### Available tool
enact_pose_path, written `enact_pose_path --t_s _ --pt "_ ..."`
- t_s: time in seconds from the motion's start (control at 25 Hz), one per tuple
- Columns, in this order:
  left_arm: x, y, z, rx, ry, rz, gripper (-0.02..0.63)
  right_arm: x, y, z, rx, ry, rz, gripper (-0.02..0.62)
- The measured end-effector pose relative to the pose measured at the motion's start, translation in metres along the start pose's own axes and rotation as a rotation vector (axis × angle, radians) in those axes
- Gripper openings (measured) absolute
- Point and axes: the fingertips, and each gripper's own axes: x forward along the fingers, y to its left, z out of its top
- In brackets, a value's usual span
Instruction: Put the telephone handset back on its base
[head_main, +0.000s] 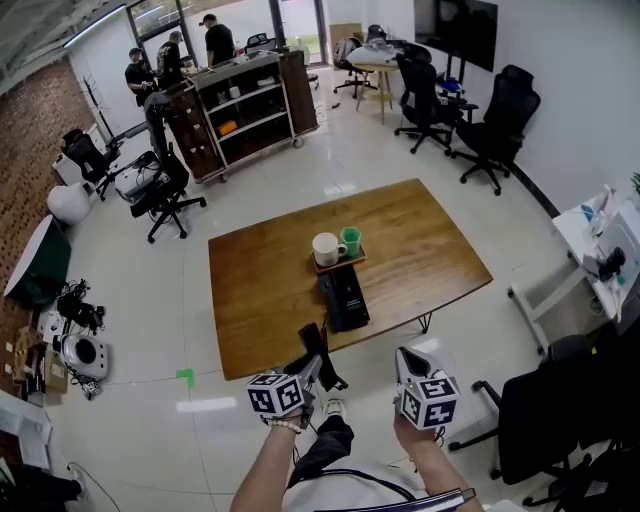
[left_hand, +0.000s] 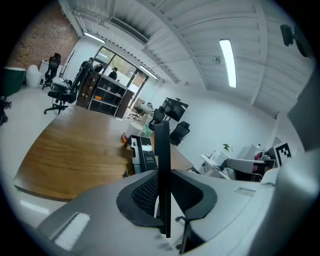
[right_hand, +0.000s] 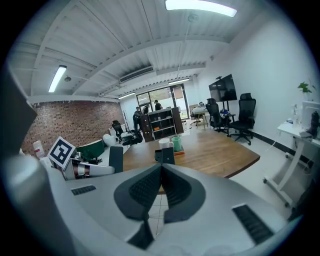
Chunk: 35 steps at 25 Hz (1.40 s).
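A: Left gripper (head_main: 308, 372) clamps the handset (left_hand: 161, 150) edge-on, short of the near edge of the table (head_main: 260, 300); right gripper (right_hand: 161, 172) is closed, empty.

B: Base (head_main: 343, 298) lies farther, mid-table. That thin grip could let it twist and miss the cradle.

The head view looks steeply down from high above the near edge of the brown rectangular wooden table (head_main: 420, 240). Both gripper views sit low, just off that edge, facing across it: the left tilted, the right level. All three share the tabletop, the black telephone base (head_main: 343, 297) and the white ceramic mug (head_main: 326, 248).
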Motion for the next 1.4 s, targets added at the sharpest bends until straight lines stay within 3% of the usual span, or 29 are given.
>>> enact_pose_path --t_s 0.16,0.4,0.88,1.4 --pt "0.028 0.015 0.018 -0.005 0.031 -0.030 0.074 0.024 -0.009 0.013 0.021 0.007 -0.022 0.006" --pt "0.067 0.029 0.037 -0.067 0.058 -0.157 0.074 0.060 -0.013 0.030 0.024 0.013 -0.031 0.006" --pt "0.124 0.059 0.042 -0.185 0.123 -0.369 0.074 0.114 -0.008 0.044 0.026 0.051 -0.045 0.006" --pt "0.162 0.077 0.031 -0.244 0.195 -0.448 0.074 0.151 -0.006 0.042 0.035 0.089 -0.064 0.006"
